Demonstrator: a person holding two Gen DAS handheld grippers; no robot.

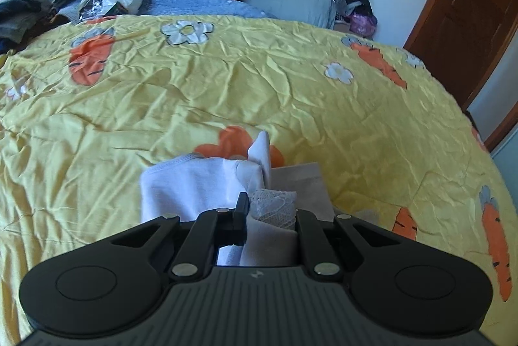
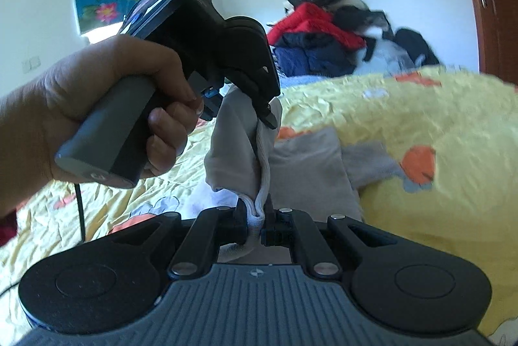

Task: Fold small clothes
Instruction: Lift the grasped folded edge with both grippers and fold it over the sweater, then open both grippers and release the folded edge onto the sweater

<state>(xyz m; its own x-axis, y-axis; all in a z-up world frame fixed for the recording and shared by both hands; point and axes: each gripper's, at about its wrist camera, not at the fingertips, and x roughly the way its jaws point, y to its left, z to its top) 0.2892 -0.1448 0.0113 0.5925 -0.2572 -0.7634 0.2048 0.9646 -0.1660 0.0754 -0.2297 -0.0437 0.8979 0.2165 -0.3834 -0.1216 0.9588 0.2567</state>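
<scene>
Nearest the right wrist camera, the black right gripper was closed down on the ribbed hem of a small white-grey cotton garment, which hung lifted above the wrinkled yellow quilt with orange carrot print. The black left gripper, held in the person's left hand, pinched the same hem further up. From its own camera, the left gripper had bunched cloth and lace filling its narrow gap.
</scene>
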